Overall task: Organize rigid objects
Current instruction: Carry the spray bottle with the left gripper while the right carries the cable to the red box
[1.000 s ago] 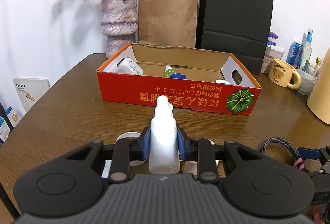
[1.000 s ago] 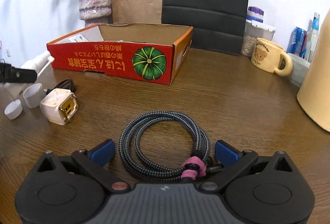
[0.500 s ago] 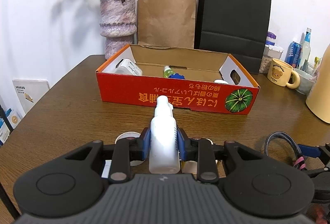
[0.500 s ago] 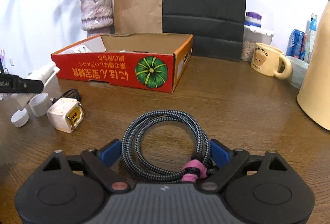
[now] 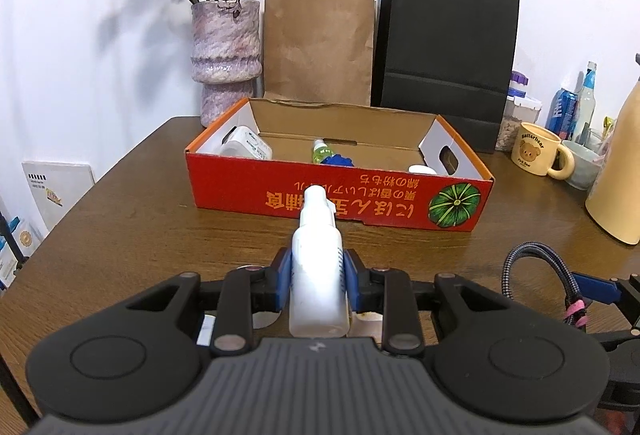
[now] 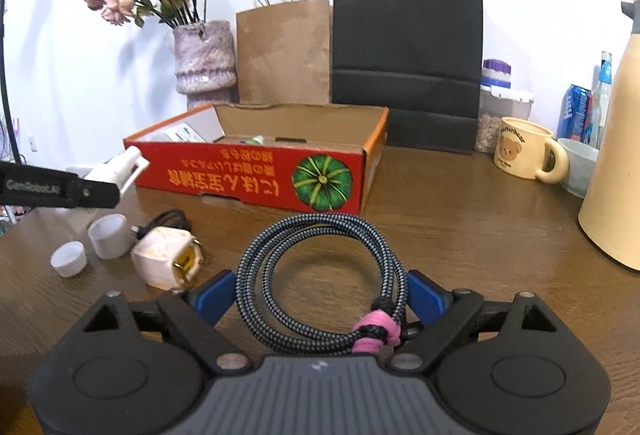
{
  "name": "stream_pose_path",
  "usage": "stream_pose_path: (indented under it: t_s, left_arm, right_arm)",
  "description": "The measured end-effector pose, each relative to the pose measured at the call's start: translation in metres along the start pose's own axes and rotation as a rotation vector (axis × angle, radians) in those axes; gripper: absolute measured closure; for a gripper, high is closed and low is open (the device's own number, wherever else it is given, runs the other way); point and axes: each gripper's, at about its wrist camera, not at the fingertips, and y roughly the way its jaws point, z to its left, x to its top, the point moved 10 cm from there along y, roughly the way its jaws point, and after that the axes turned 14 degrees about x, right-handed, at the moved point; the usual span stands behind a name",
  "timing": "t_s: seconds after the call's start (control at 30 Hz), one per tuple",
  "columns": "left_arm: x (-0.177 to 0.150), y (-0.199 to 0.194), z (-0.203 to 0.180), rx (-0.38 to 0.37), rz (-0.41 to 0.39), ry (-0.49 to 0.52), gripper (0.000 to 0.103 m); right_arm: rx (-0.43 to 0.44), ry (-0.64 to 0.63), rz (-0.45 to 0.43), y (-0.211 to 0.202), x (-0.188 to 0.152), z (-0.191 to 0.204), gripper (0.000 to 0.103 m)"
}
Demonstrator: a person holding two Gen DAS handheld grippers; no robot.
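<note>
My left gripper (image 5: pixel 316 267) is shut on a white spray bottle (image 5: pixel 317 267) and holds it above the table, nozzle toward the red cardboard box (image 5: pixel 340 191). The box holds a white adapter (image 5: pixel 246 143), a small green bottle (image 5: pixel 319 151) and a blue item. My right gripper (image 6: pixel 320 291) is shut on a coiled braided cable (image 6: pixel 320 275) with a pink tie, lifted off the wood. The bottle also shows in the right wrist view (image 6: pixel 120 171), at the left. A white charger cube (image 6: pixel 166 261) and two white caps (image 6: pixel 106 235) lie on the table.
A vase of dried roses (image 5: pixel 226 51), a brown paper bag (image 5: pixel 318 47) and a black bag (image 5: pixel 444 51) stand behind the box. A bear mug (image 5: pixel 536 151), bottles and a cream jug (image 5: pixel 618 171) stand at the right.
Both grippers have risen from the table. The right gripper's jaws closed onto the cable and lifted it. The left gripper carried the bottle up and slightly toward the box.
</note>
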Motion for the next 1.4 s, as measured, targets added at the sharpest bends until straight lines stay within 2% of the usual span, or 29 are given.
stream_pose_path:
  t_s: [0.43, 0.87, 1.4]
  left_arm:
    - [0.014, -0.008, 0.002, -0.006, -0.018, -0.017, 0.074]
    - [0.043, -0.01, 0.008, 0.0, -0.057, -0.043, 0.074]
    - [0.066, 0.026, 0.012, 0.015, -0.042, -0.089, 0.074]
  right_arm:
    - [0.02, -0.034, -0.054, -0.009, 0.029, 0.021, 0.013]
    - [0.034, -0.079, -0.096, -0.004, 0.069, 0.035, 0.013]
    - [0.03, -0.066, -0.119, 0.033, 0.098, 0.028, 0.013]
